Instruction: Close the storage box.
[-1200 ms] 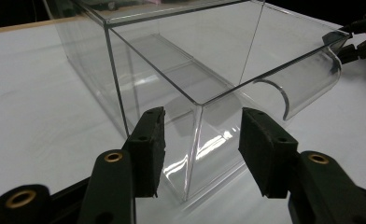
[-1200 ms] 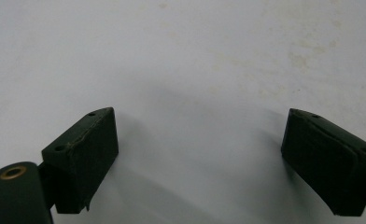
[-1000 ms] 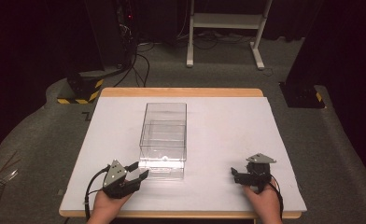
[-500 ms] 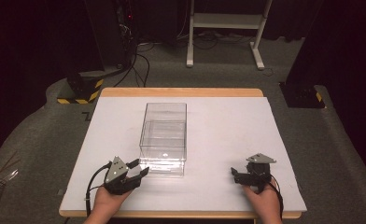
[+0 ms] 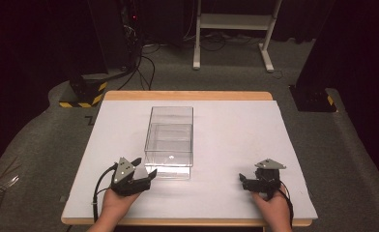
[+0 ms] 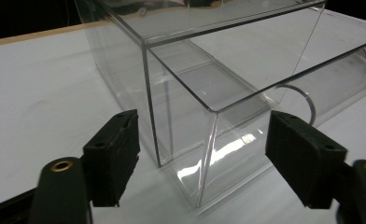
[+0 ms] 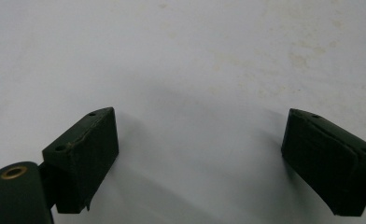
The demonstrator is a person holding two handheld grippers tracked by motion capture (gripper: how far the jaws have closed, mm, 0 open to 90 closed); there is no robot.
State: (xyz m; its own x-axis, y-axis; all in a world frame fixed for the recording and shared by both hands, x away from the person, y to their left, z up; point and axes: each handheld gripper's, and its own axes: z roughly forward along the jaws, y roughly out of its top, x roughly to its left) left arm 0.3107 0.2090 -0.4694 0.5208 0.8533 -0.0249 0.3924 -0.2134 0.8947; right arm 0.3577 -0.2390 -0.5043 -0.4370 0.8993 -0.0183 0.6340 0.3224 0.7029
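Left gripper view: clear plastic box with sliding drawer (image 6: 209,93) on white table (image 6: 41,88), its near corner between the opening jaws of left gripper (image 6: 202,163), untouched. Release step probably. Next: draw back carefully. Right gripper (image 7: 200,158) wide open, empty.

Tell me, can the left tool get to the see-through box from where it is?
Probably yes. The left tool is right at the near corner of the clear box, its jaws opening with that corner between them, and nothing lies in between.
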